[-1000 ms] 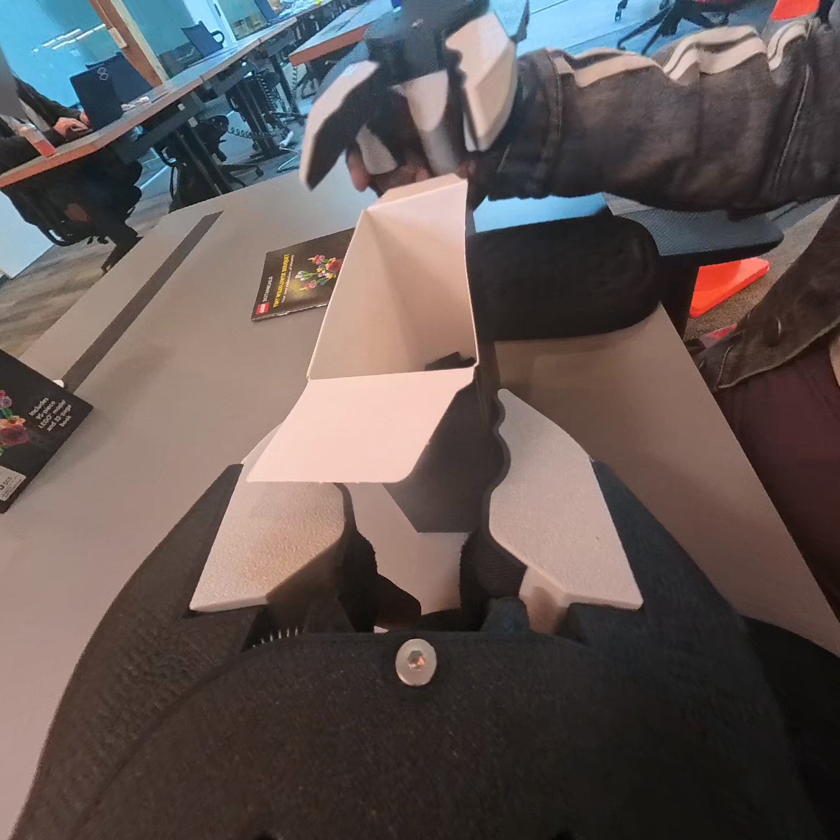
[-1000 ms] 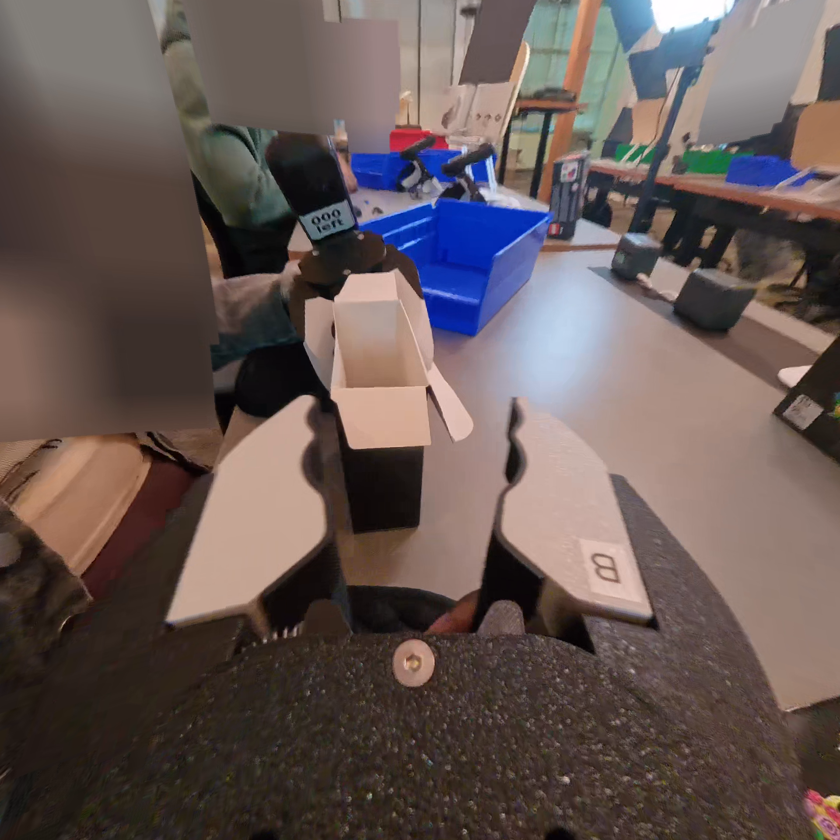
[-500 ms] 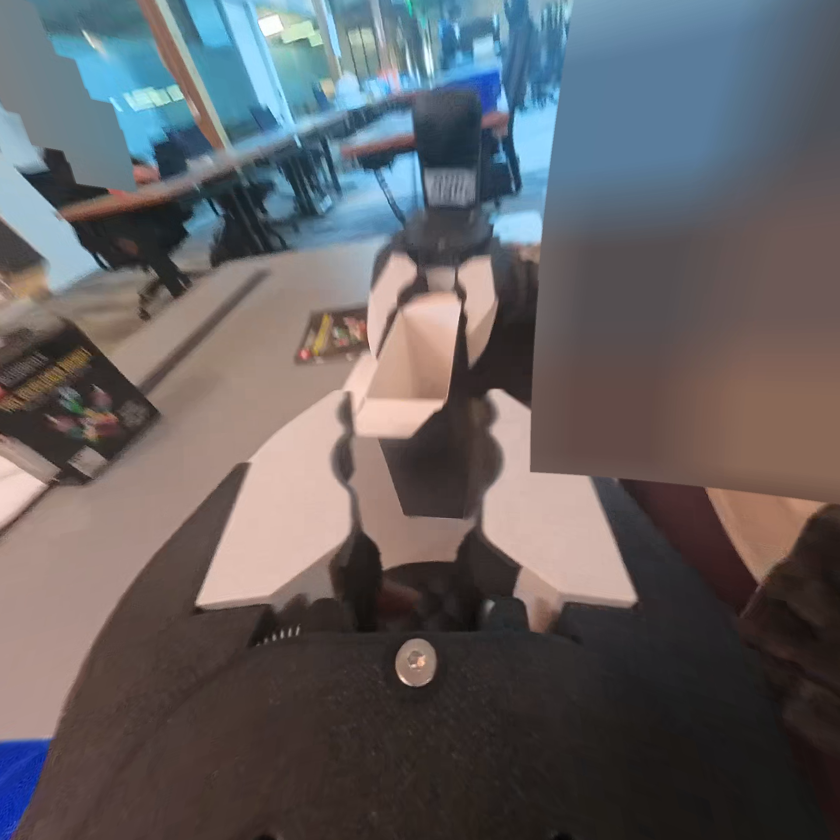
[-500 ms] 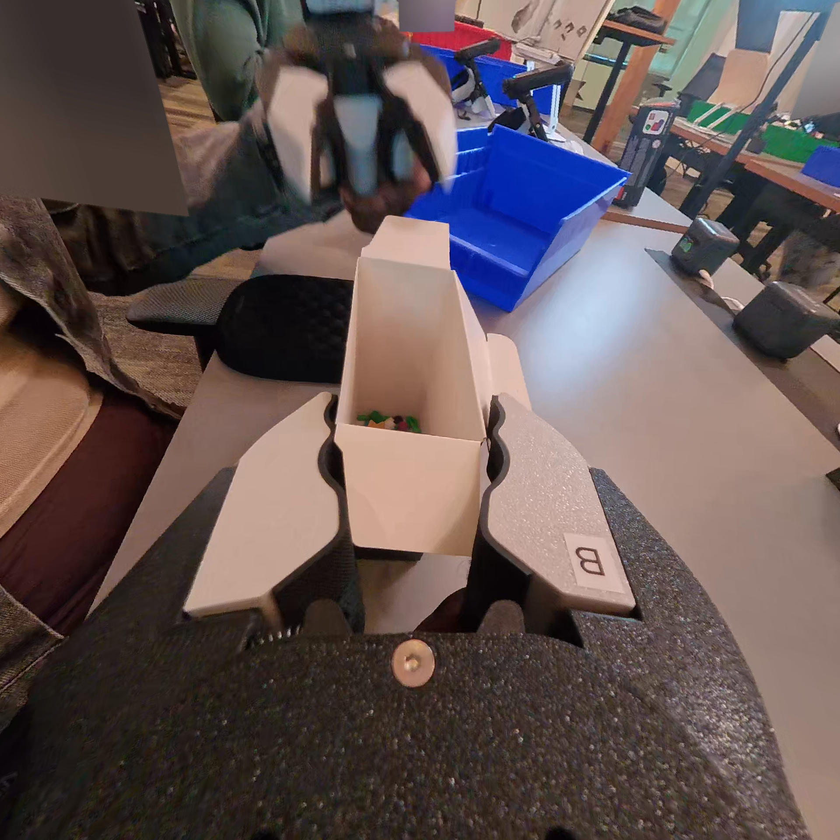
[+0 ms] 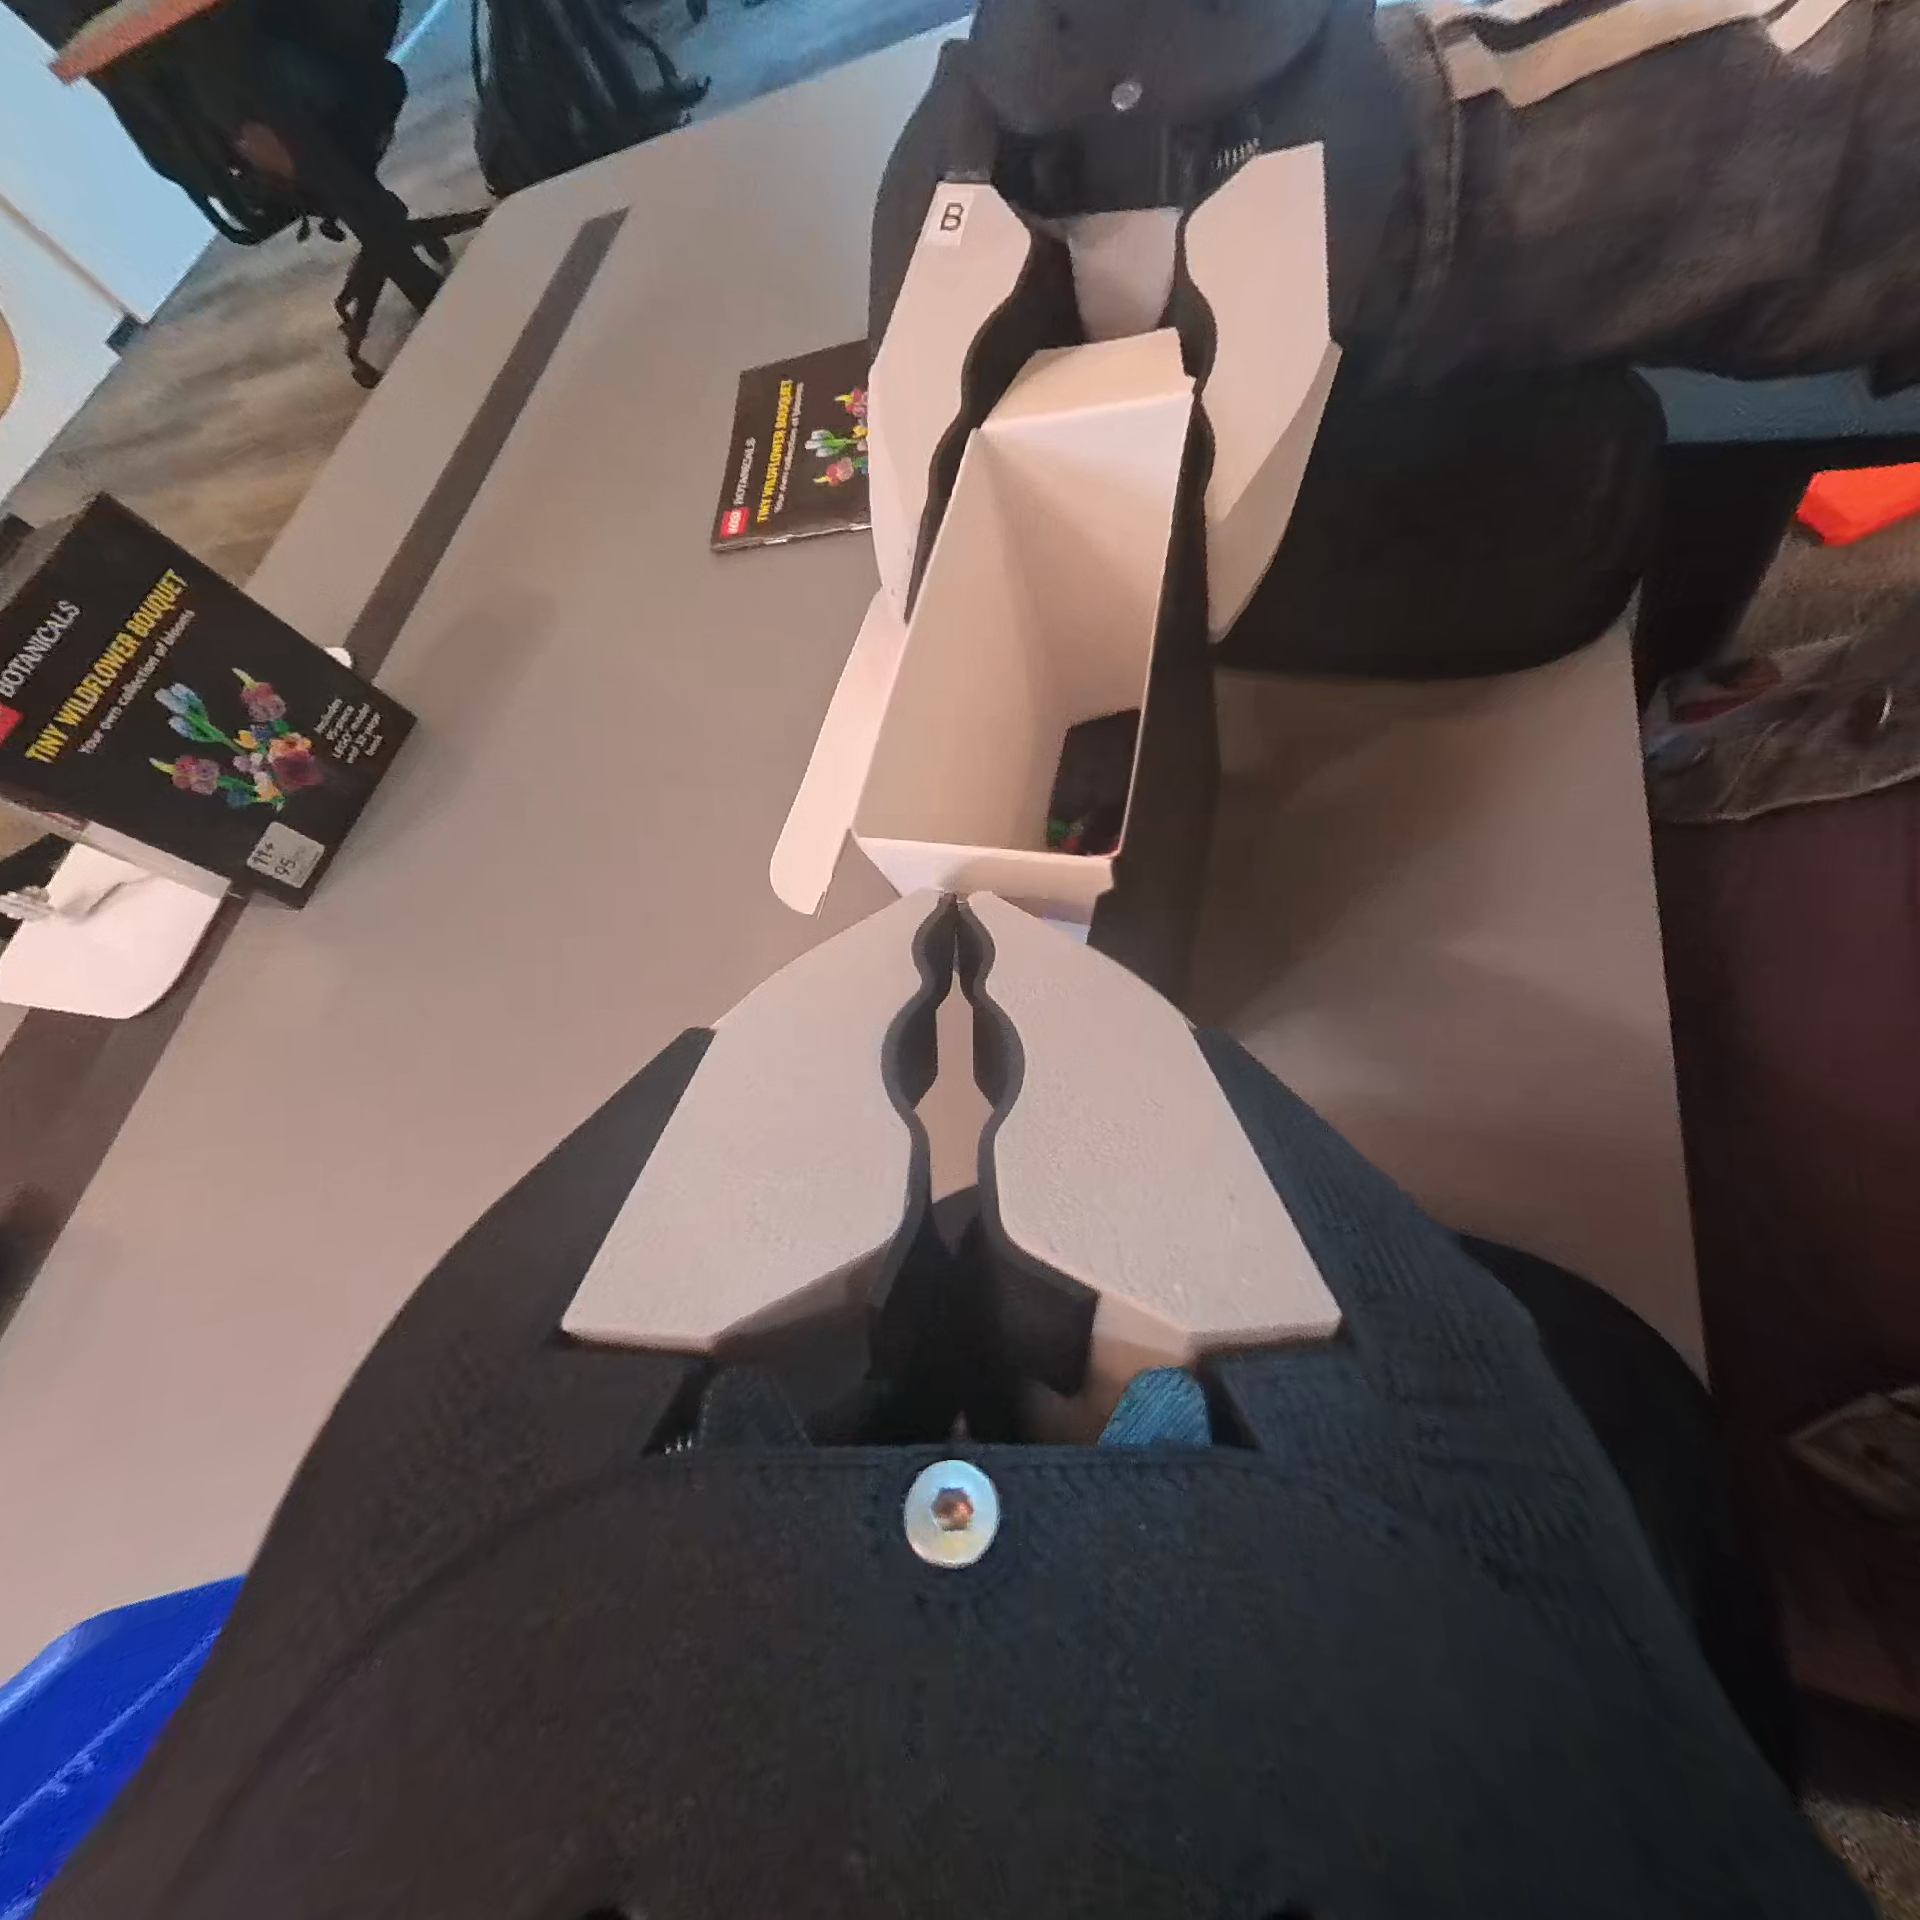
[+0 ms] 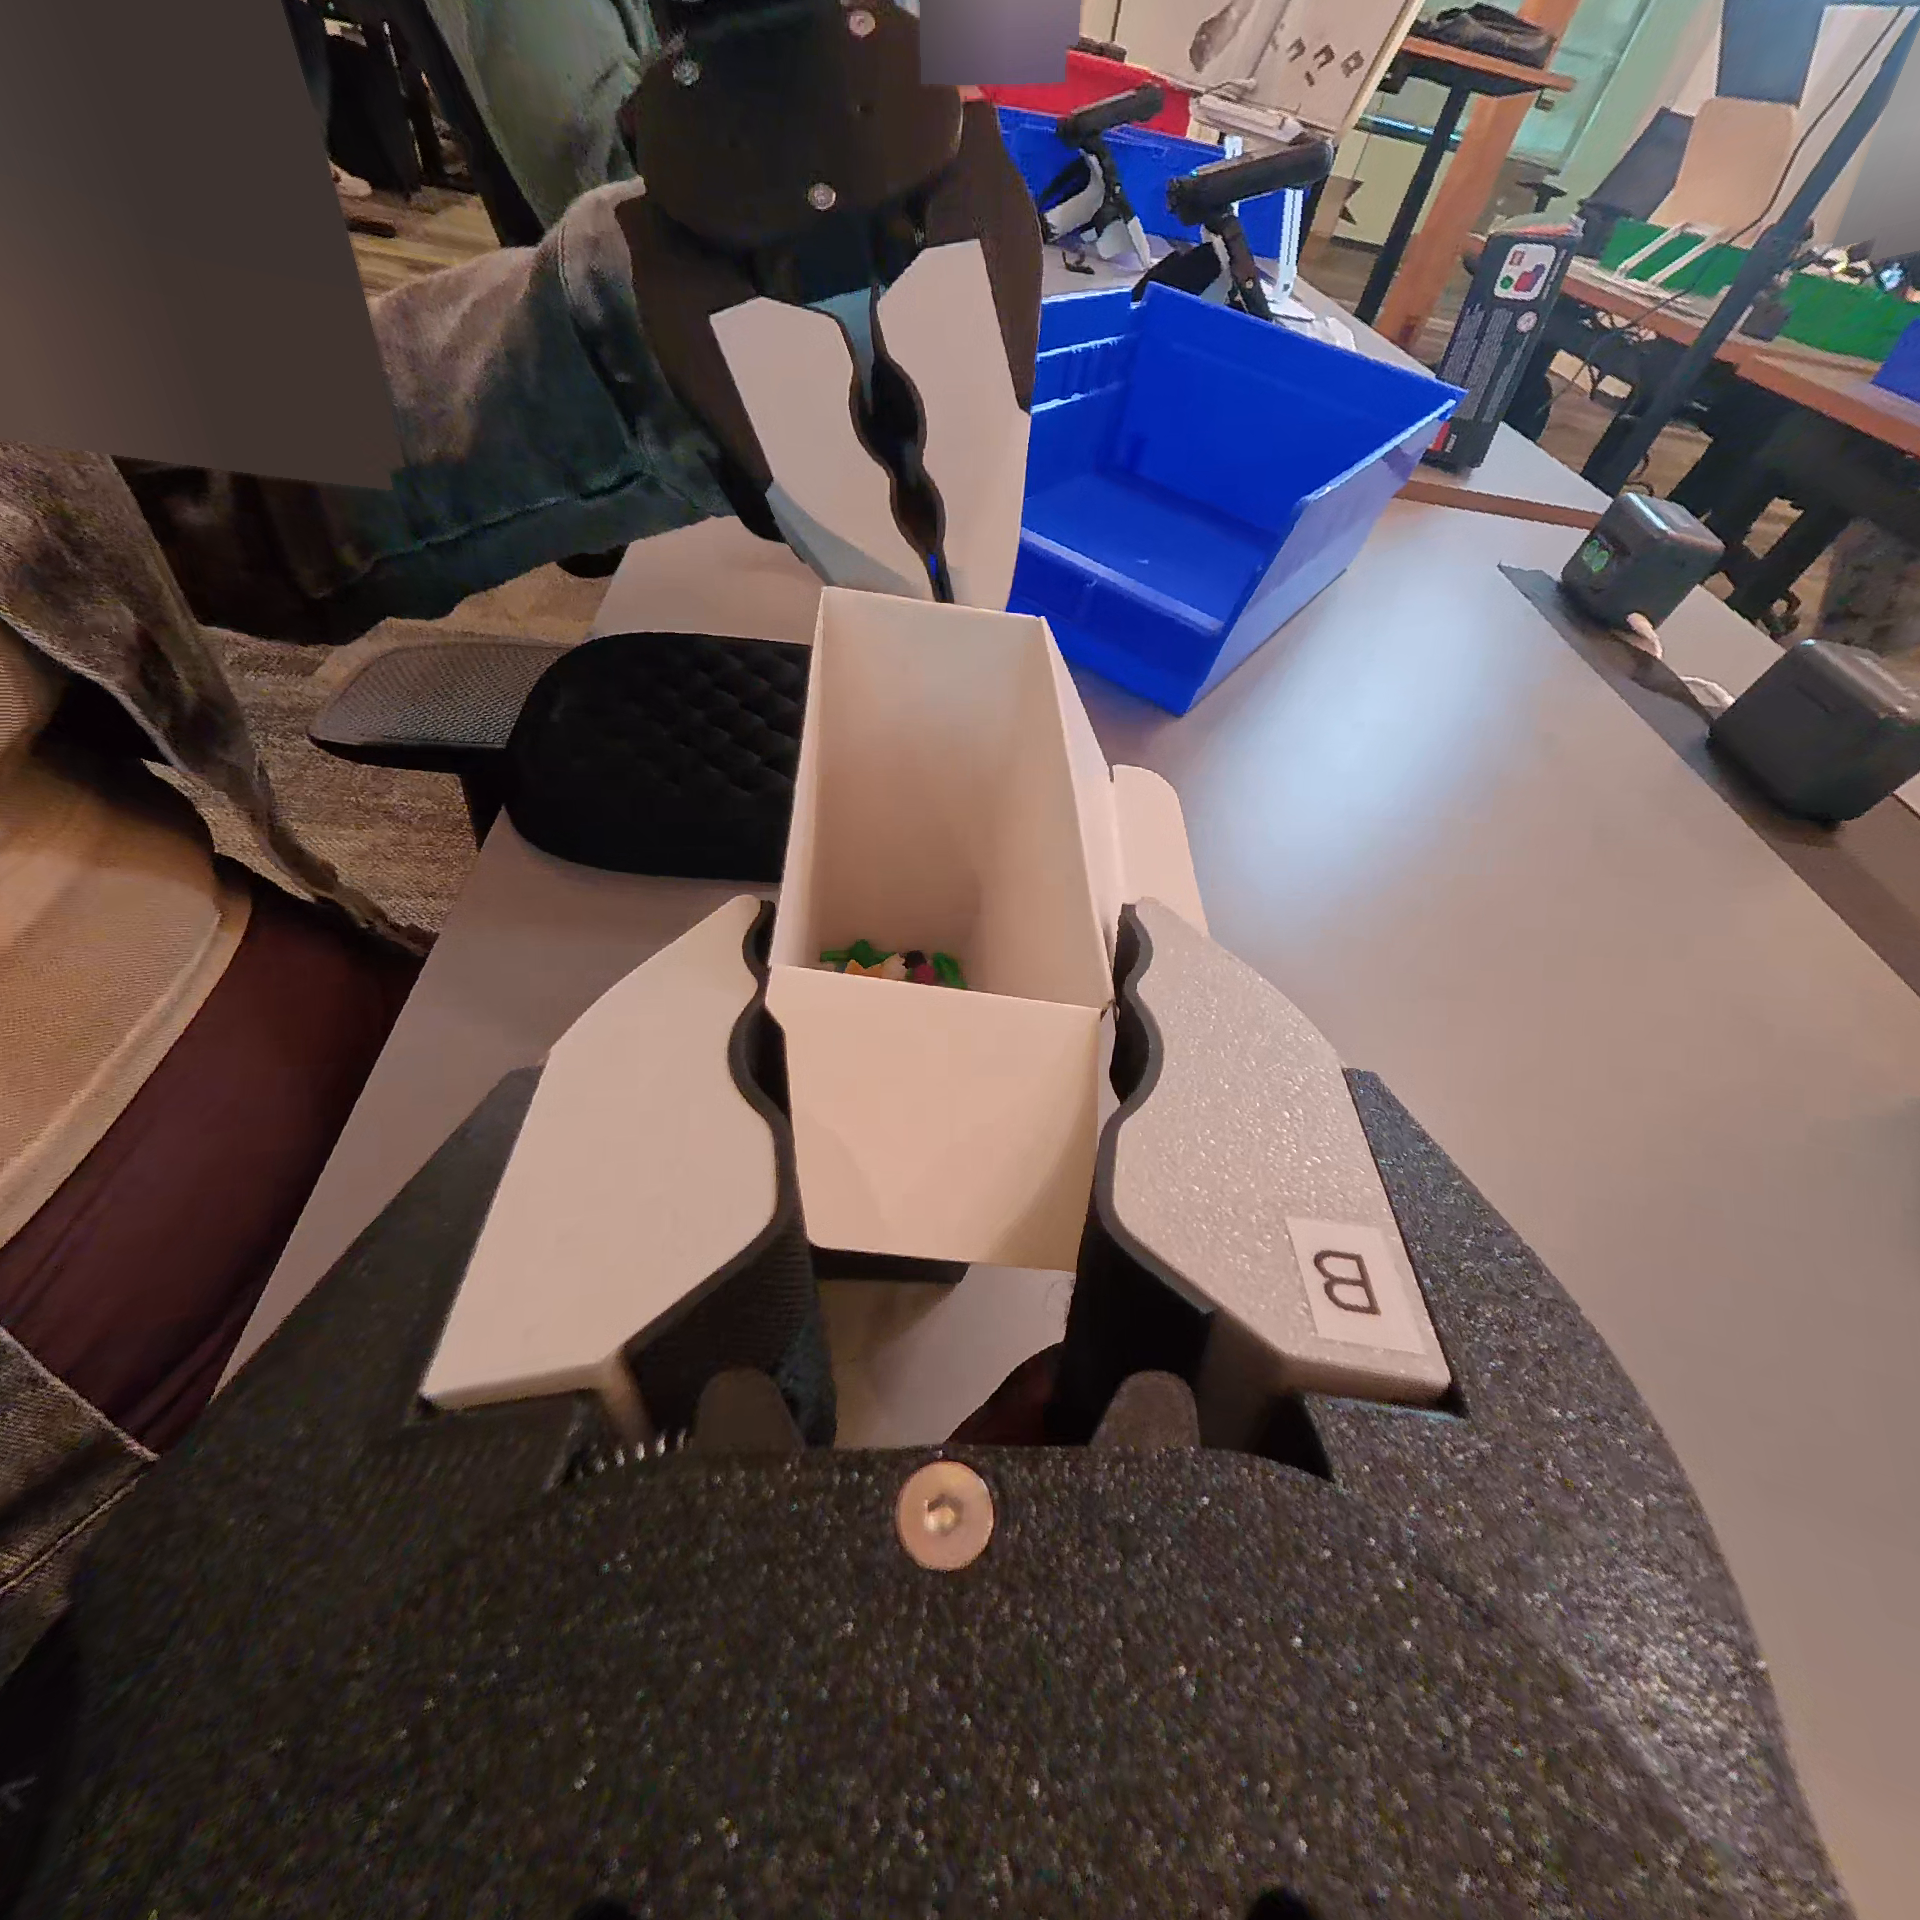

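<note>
Since a second ago, the left gripper [image 5: 951,906] has let go of the box's sides and come together, its tips now meeting right at the near top edge of the box [image 5: 1023,644]; whether they pinch that edge I cannot tell. Meanwhile the right gripper [image 6: 940,997] has closed in and clamps the box [image 6: 935,831] by its two sides, pads pressed against the card.

This box is tall and narrow, black outside and plain white inside, standing upright on the grey counter [image 6: 1455,935] near its edge. Its top is open: one rounded side flap [image 6: 1153,831] sticks out, and a wide flap [image 6: 935,1132] hangs toward the right gripper's camera. Small green, yellow, white and dark pieces [image 6: 896,964] lie at the bottom.

Behind it sit a blue bin [image 6: 1226,488] and a black chair armrest [image 6: 655,748]. A dark booklet [image 5: 795,457] and a dark printed box [image 5: 177,707] lie farther off on the counter.
</note>
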